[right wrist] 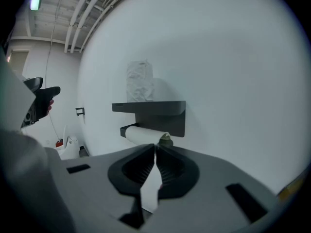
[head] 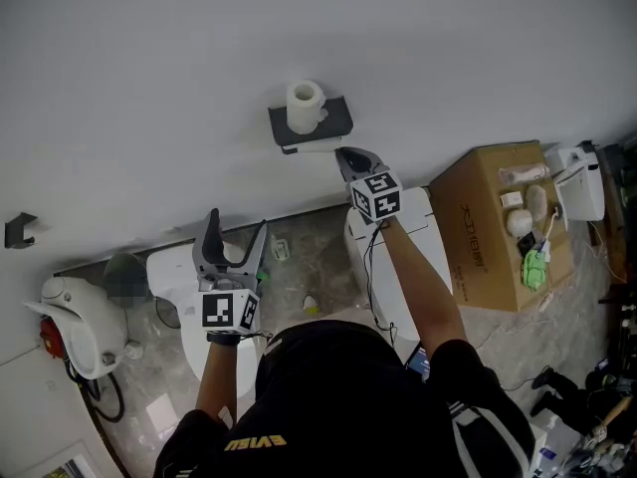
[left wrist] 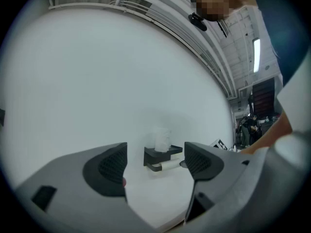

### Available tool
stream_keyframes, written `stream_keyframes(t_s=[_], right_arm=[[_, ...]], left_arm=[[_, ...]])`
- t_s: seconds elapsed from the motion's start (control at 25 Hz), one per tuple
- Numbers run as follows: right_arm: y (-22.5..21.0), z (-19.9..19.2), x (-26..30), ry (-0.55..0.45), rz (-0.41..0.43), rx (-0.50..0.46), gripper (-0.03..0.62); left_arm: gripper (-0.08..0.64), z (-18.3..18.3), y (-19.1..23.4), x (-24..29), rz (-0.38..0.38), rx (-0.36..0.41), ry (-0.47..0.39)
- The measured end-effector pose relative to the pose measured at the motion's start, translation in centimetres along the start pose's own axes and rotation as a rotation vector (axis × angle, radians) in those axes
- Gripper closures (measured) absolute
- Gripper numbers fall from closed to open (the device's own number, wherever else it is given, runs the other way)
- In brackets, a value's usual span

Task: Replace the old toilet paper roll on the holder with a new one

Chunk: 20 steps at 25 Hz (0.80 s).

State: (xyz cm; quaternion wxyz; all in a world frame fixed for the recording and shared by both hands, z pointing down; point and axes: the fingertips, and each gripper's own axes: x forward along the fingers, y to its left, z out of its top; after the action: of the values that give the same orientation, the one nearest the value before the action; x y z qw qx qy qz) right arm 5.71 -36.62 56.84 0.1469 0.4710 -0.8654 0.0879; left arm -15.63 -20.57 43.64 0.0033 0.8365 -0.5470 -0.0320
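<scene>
A black wall holder (head: 338, 118) carries a new white roll (head: 305, 105) upright on its shelf and a thin old roll (head: 311, 147) on the bar below. My right gripper (head: 346, 153) is shut with its tips at the old roll's right end. In the right gripper view the shut jaws (right wrist: 156, 147) meet just under the old roll (right wrist: 143, 136), beside its brown tube end; I cannot tell whether they pinch paper. The new roll (right wrist: 140, 81) stands above on the shelf (right wrist: 155, 107). My left gripper (head: 235, 237) is held open and empty, back from the wall, facing the holder (left wrist: 156, 155).
A white toilet (head: 393, 257) stands under the holder and another (head: 189, 287) below my left gripper. A cardboard box (head: 493, 217) with small items on top sits at the right. A white fixture (head: 75, 317) is at the far left, a black hook (head: 18, 229) on the wall.
</scene>
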Motion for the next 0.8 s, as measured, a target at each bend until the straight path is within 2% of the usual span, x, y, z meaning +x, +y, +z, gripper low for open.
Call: stream_keyframes(t_s=[0.24,0.8], right_arm=[[-0.5,-0.1,0.5,0.008,-0.001,0.000,0.584],[-4.1,-1.0,-1.3,0.013,-0.072,0.035,0.584]], left_arm=[[0.183,0.3,0.4,-0.5,0.020,0.004,-0.004],[0.183,0.2,-0.4,0.0,0.002,0.013,-0.003]])
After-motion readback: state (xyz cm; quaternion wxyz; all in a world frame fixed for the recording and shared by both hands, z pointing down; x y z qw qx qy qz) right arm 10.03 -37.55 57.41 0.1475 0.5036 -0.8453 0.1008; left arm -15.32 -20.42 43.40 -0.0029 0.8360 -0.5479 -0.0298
